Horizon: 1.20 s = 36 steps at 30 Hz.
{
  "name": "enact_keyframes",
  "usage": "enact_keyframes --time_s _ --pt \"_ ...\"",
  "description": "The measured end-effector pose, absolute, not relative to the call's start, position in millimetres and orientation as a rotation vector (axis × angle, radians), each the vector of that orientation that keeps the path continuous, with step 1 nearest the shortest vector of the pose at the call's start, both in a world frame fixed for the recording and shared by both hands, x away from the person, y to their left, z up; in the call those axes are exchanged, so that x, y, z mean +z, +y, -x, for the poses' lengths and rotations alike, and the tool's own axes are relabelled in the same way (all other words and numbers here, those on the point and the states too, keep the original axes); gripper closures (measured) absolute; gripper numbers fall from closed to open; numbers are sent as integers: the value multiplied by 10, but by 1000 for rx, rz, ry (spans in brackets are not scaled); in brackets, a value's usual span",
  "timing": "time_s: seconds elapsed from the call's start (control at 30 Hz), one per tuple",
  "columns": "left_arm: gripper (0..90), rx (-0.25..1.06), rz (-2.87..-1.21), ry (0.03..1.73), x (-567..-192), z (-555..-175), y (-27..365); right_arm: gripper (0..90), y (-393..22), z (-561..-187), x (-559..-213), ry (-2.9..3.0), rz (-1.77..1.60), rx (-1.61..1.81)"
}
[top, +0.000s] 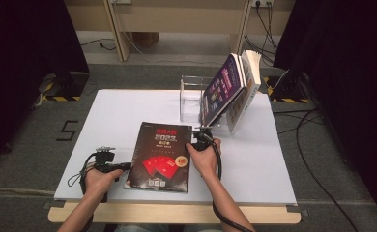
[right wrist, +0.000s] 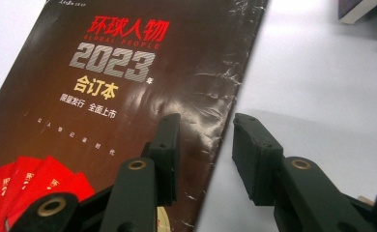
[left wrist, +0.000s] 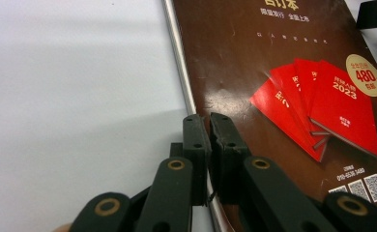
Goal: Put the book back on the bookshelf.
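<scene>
A dark magazine-style book [top: 162, 154] with red booklets printed on its cover lies flat on the white tabletop [top: 104, 121]. My left gripper [top: 126, 166] is at the book's left edge. In the left gripper view its jaws [left wrist: 210, 128] stand almost together, with the edge of the book [left wrist: 273, 72] running in between the pads. My right gripper [top: 198, 137] is at the book's upper right corner. In the right gripper view it [right wrist: 206, 145] is open and straddles the book's [right wrist: 128, 96] creased right edge, one jaw over the cover, the other over the table.
A clear acrylic stand [top: 191, 96] sits at the back of the table, and a purple-covered book [top: 223, 89] and a white one [top: 248, 79] lean against it, just beyond my right gripper. Cables [top: 307, 145] trail on the floor to the right.
</scene>
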<state>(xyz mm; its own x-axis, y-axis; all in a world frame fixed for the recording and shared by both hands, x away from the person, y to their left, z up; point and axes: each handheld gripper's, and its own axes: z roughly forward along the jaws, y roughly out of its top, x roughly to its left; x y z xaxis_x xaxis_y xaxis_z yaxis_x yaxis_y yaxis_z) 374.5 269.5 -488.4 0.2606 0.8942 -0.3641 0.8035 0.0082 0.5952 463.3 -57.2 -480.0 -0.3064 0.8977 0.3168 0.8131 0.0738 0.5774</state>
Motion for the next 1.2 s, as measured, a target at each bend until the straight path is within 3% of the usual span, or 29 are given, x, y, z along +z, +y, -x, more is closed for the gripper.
enact_keyframes --time_s 0.3,0.47,0.7,1.2 --pt "854 184 -1840 1535 -4866 -3747 2665 652 -537 -4653 -4804 2203 -1798 1051" --pt "865 182 -1858 1523 -4856 -3747 2659 791 -566 -4663 -4807 2180 -1835 1025" --pt "883 181 -1877 1507 -4848 -3742 2654 900 -598 -4666 -4784 2203 -1825 1006" --pt "891 168 -1887 1483 -4850 -3695 2651 900 -608 -4640 -4777 2229 -1786 996"
